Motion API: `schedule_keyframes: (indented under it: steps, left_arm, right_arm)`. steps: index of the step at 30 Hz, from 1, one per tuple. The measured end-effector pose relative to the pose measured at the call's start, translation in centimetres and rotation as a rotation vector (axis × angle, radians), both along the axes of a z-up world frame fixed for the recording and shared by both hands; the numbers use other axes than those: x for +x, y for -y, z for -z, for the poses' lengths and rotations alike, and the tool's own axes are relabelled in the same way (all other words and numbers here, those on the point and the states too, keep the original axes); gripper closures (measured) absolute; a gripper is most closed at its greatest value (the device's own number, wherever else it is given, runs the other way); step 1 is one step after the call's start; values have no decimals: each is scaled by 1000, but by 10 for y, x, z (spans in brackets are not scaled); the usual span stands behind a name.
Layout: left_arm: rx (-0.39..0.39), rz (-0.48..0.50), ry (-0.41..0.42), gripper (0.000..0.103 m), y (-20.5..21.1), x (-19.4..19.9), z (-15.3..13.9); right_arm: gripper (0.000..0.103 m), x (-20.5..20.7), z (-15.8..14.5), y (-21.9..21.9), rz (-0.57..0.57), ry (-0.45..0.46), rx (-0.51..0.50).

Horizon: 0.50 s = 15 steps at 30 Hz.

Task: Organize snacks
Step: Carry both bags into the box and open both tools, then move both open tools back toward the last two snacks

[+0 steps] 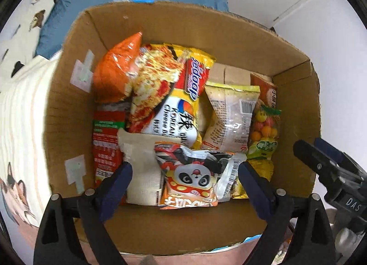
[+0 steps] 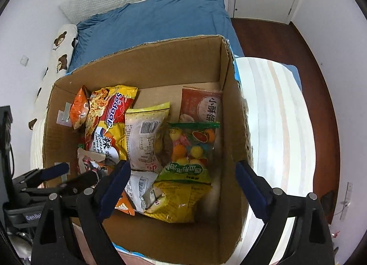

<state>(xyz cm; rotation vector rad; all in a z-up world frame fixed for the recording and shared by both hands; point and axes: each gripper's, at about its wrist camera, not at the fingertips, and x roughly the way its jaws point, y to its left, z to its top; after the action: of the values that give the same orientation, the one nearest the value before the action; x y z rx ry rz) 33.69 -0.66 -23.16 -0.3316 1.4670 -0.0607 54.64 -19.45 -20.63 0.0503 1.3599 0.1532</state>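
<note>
Snacks lay packed inside the open cardboard box (image 1: 229, 35).
The Sedaap noodle bag (image 1: 183, 86) leaned at centre, the panda packet (image 1: 195, 173) lay at the lower edge; the left gripper (image 1: 185, 180) and right gripper (image 2: 181, 180) stood wide apart above them, gripping nothing.

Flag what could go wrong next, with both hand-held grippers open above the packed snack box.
1. The left hand-held gripper hangs open over the panda packet, which overlaps a white pouch; closing could pinch both.
2. The candy bag lies near the cardboard box wall; the right hand-held gripper may snag that wall.
3. The noodle packet leans on its neighbours and could slide if they shift.
</note>
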Motion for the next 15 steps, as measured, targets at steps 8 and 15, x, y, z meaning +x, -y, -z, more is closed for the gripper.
schedule_keyframes:
  steps: [8, 15]
  left_arm:
    - [114, -17, 102, 9, -11, -12, -21]
    - [170, -24, 138, 9, -14, -19, -27]
  right_arm:
    - [4, -22, 1, -6, -5, 11, -19]
    - [3, -34, 5, -11, -6, 14, -27]
